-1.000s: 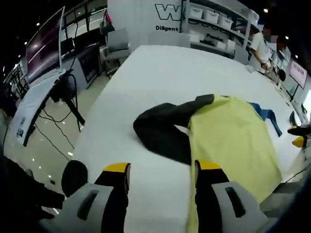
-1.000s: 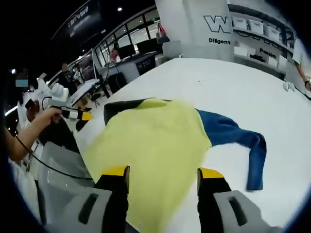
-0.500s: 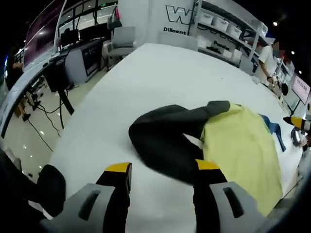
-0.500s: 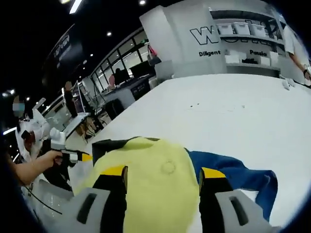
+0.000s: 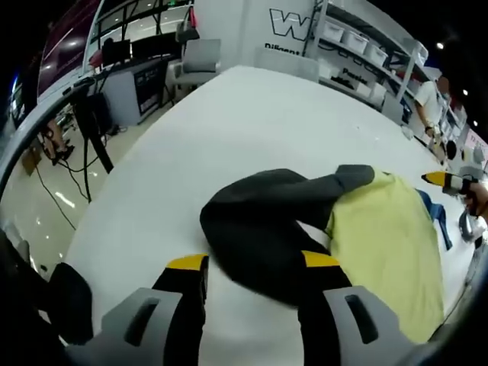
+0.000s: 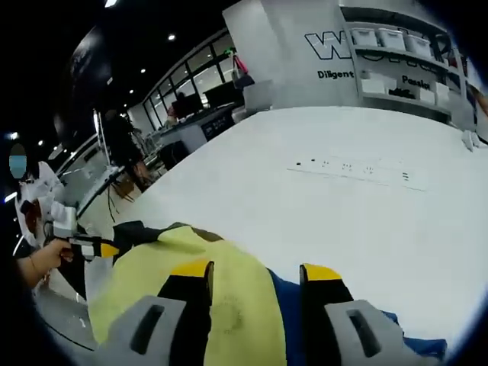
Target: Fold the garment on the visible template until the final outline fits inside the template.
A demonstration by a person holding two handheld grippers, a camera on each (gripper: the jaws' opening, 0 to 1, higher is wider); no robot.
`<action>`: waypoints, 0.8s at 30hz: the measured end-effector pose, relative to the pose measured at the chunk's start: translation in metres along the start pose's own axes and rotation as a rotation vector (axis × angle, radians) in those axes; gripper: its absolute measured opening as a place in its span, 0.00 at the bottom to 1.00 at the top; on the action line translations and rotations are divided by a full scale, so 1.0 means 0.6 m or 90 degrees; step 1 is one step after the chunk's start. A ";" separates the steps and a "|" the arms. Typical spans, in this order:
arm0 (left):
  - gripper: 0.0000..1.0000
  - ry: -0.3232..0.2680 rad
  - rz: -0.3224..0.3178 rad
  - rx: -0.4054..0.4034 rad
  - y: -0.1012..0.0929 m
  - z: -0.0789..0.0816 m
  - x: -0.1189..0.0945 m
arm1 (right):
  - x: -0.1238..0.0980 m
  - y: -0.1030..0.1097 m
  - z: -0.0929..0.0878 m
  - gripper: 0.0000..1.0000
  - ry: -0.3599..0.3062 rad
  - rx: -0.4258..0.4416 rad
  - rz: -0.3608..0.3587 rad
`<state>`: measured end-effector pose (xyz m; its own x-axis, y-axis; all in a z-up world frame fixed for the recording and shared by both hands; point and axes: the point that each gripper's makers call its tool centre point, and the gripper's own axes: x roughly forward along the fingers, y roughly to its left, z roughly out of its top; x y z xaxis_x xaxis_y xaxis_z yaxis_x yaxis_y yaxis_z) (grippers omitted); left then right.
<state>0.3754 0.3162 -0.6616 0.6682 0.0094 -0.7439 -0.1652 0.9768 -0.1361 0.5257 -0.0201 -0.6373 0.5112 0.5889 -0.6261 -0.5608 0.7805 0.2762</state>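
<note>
1. A garment of soft cloth with a pale yellow body, one dark charcoal sleeve and one blue sleeve (image 5: 381,236) lies spread on the broad white table (image 5: 252,122).
2. In the left gripper view, the left gripper (image 5: 252,267) hangs over the charcoal sleeve (image 5: 267,221), yellow-tipped jaws standing well apart with nothing between them. The yellow body lies toward three o'clock of that sleeve.
3. In the right gripper view, the right gripper (image 6: 255,273) is low over the yellow body (image 6: 191,267), jaws parted and holding nothing. The blue sleeve (image 6: 412,347) trails off toward five o'clock.
4. At nine o'clock there, a hand (image 6: 38,259) holds the other gripper.
</note>
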 end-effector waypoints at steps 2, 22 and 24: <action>0.35 -0.003 0.005 -0.002 0.000 0.003 0.004 | 0.017 0.002 -0.005 0.39 0.012 -0.009 0.003; 0.04 -0.027 0.021 0.001 0.026 0.033 0.002 | 0.057 0.012 -0.026 0.00 0.053 -0.086 0.000; 0.04 -0.038 0.044 0.021 0.043 0.048 -0.007 | 0.052 0.013 -0.021 0.00 0.048 -0.089 -0.004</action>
<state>0.3891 0.3475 -0.6433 0.6985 0.0881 -0.7102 -0.1882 0.9801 -0.0635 0.5290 0.0014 -0.6638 0.4673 0.5631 -0.6815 -0.6464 0.7435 0.1711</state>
